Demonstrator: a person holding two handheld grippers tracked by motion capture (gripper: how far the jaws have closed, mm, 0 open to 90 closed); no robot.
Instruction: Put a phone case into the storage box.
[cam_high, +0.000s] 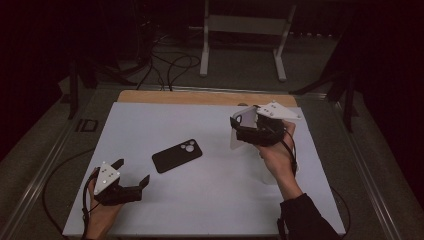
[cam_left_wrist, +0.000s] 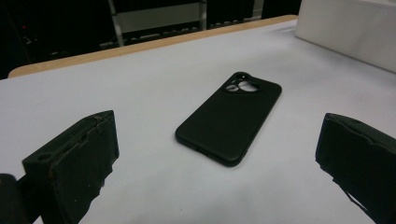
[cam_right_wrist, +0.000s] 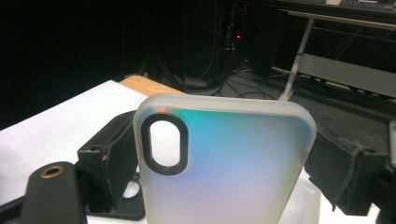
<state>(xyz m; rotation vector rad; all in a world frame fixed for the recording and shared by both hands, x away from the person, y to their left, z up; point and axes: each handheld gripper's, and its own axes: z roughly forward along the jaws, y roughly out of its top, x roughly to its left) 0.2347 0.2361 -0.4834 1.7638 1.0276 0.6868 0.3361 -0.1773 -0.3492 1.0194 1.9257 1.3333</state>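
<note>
A dim lab: white-topped table (cam_high: 210, 200), floor cables (cam_high: 170, 65), metal stand (cam_high: 245, 25).

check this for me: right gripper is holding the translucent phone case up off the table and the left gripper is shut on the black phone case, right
Not quite. The left gripper is open and holds nothing: the left gripper view shows its jaws spread wide, with the black phone case lying flat on the table ahead of them. The right gripper does hold the translucent phone case up.
</note>
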